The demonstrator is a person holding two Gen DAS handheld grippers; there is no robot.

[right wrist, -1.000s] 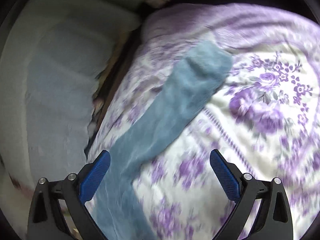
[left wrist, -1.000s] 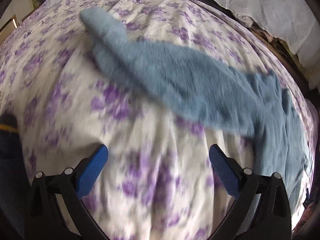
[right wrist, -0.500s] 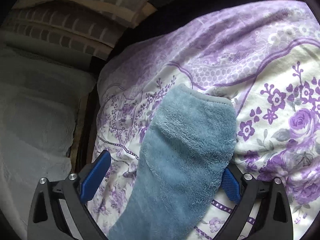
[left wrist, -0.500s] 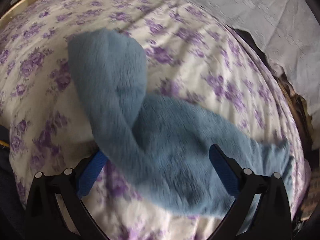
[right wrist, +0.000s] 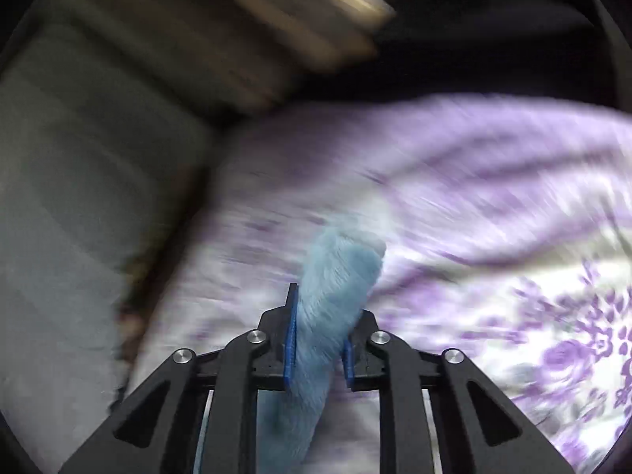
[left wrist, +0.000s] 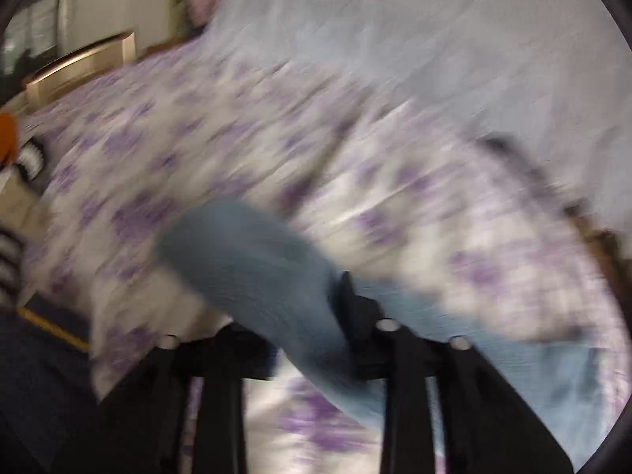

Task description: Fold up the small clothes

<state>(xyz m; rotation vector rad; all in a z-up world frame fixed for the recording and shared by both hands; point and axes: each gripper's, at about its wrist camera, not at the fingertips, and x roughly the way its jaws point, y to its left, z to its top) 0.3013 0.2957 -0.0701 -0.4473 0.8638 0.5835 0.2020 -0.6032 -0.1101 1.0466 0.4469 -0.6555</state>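
**Blue fuzzy sock gripped at both ends over a floral bedspread**

Two wrist views, both heavily blurred. In the right wrist view, right gripper [right wrist: 316,339] with jaws pressed together on one end of a fluffy blue sock [right wrist: 335,288]; blue pads [right wrist: 290,345] squeezing the fabric from both sides, tip of the sock sticking out just past the jaws, remainder hanging down between the black linkage arms. Beyond the jaws, a white bedspread with purple flowers [right wrist: 493,237]; left of the jaws, a grey pillow [right wrist: 79,197].

In the left wrist view, left gripper [left wrist: 296,331] with jaws drawn close and clamped on the sock [left wrist: 252,268]; rounded end protruding ahead and left of the jaws, rest trailing right and down. Same bedspread [left wrist: 197,150] ahead of the jaws, pale sheet [left wrist: 434,39] further beyond.
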